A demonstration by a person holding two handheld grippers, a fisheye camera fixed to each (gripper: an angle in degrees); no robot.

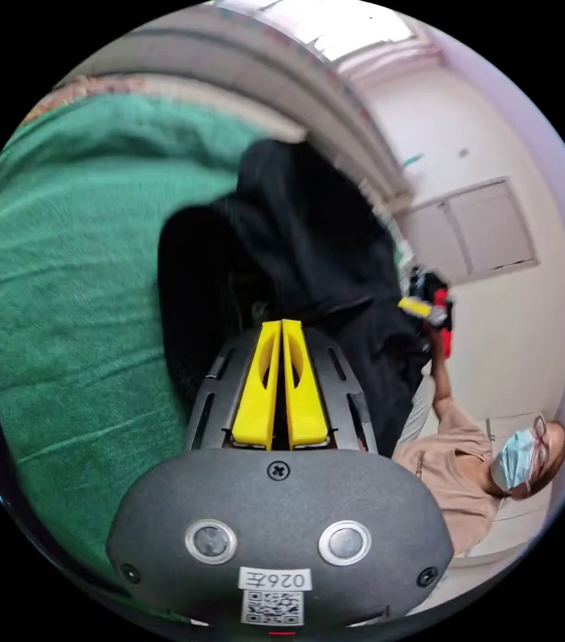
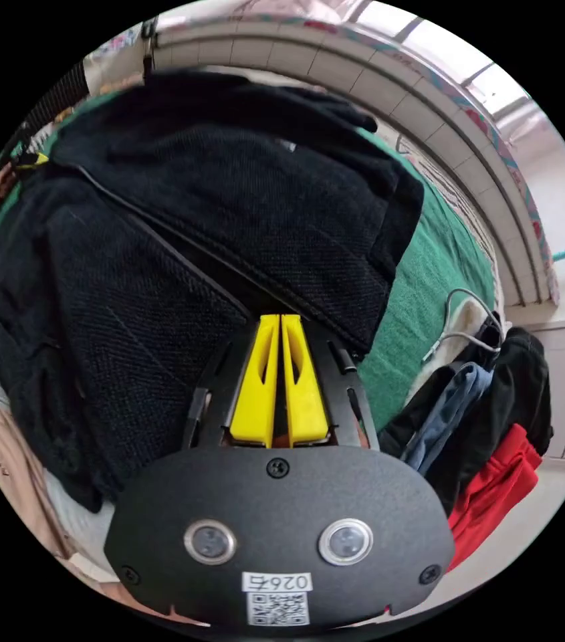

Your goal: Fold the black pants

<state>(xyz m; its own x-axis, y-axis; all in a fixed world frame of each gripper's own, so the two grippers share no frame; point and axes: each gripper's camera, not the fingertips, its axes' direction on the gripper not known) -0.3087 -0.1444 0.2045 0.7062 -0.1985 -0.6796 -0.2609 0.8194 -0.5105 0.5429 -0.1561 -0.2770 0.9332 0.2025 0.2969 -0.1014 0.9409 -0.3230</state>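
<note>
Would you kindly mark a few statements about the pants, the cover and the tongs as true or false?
1. The black pants lie on a green cover. True.
2. The left tongs gape wide open. False: the jaws stand together.
3. Other clothes are heaped beside the cover. True.
4. The pants are white. False: they are black.
5. The right tongs have their tips at the pants. True.

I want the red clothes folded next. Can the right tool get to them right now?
Probably not yet. The right tool has its jaws together at the black pants, and the red clothes lie off to one side in a pile.
</note>
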